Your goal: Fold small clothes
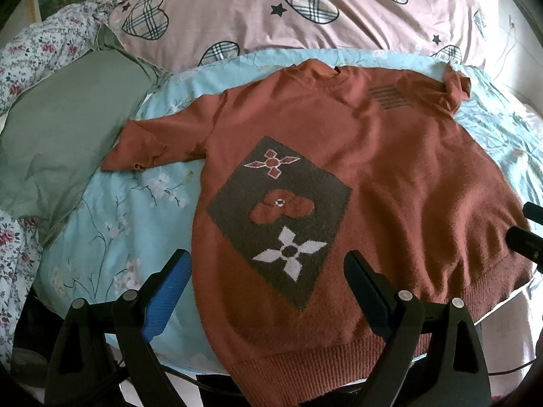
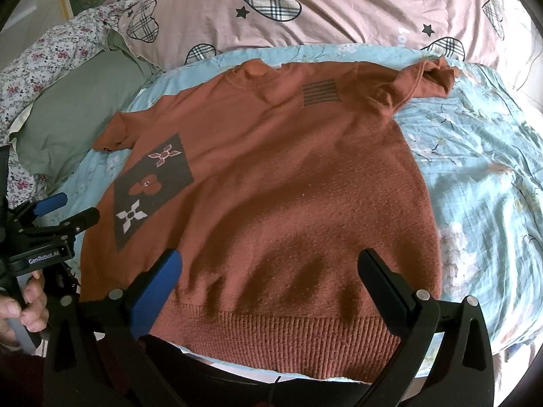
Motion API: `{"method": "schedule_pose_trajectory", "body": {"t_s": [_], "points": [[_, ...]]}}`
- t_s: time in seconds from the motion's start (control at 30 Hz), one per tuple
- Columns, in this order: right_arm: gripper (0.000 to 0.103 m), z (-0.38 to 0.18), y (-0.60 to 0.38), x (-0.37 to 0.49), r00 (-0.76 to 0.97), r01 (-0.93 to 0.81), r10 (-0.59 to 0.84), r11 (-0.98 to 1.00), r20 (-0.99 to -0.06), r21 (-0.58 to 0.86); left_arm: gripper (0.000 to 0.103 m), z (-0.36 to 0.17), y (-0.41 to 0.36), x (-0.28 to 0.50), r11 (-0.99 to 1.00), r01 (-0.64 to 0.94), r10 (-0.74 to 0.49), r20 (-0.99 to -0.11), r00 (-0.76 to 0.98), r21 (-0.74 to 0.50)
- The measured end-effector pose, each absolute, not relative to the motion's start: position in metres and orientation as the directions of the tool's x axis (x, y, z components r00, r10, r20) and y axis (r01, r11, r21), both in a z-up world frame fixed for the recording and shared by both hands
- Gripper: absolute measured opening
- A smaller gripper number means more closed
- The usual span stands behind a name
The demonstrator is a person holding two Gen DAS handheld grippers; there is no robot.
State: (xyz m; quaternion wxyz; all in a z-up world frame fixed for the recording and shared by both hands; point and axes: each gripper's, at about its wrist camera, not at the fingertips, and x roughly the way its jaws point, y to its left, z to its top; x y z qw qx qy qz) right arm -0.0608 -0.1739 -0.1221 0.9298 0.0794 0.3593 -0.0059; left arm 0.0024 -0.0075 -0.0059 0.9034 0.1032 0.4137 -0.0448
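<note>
pale blue bedspread holds the sweater collar toward frame top, hem beneath both empty, wide-apart tongs, left gripper and right gripper.

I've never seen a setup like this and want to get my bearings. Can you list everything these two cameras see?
sweater: one, rust orange with a dark flower patch, spread flat on the blue quilt
quilt: one, light blue floral, under the sweater
pillow: one, grey-green, left of the sweater
sheet: one, pink with plaid hearts, beyond the quilt
floral bedding: one, white with red flowers, far left
left gripper: black and blue fingers, open, over the hem
right gripper: same, open
hand: one, gripping the left handle
</note>
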Motion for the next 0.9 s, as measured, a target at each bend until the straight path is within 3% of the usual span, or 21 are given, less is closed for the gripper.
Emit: {"method": "schedule_pose_trajectory", "body": {"t_s": [0.9], "points": [[0.103,-0.113,-0.184,-0.051,0.757,0.062,0.080,0.979,-0.649,0.193,0.093,-0.005,-0.007,0.012,0.980,0.162,-0.013,-0.777,0.629,0.116]]}}
